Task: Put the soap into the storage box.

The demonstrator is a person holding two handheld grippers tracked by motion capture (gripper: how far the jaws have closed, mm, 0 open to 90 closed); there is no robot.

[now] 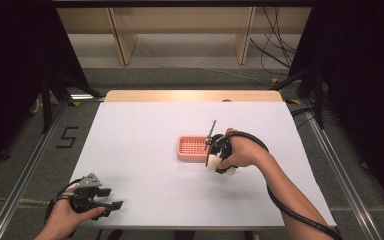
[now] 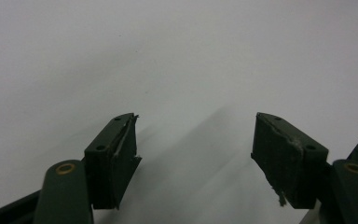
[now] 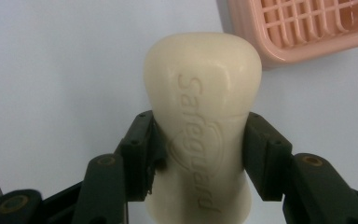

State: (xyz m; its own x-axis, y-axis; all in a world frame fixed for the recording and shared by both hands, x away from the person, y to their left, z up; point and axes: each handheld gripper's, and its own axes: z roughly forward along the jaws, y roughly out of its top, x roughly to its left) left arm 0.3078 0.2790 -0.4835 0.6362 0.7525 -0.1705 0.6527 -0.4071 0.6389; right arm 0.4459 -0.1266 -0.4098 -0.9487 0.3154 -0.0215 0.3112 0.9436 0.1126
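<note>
A cream bar of soap (image 3: pixel 200 121) with embossed lettering is clamped at its narrow waist between the two black jaws of my right gripper (image 3: pixel 198 154). In the high view the soap (image 1: pixel 212 161) shows as a pale edge under my right gripper (image 1: pixel 215 156), just off the right end of a pink slatted soap dish (image 1: pixel 193 148). The dish's corner (image 3: pixel 303 28) lies on the table just beyond the soap. My left gripper (image 1: pixel 111 205) rests near the table's front left edge. Its jaws stand wide apart over bare white tabletop, left gripper (image 2: pixel 193 140) open and holding nothing.
The white table (image 1: pixel 145 150) has a wooden strip (image 1: pixel 190 95) along its far edge. Black cables trail from both grippers. Metal rails run along the floor on both sides, and wooden shelving legs stand beyond the table.
</note>
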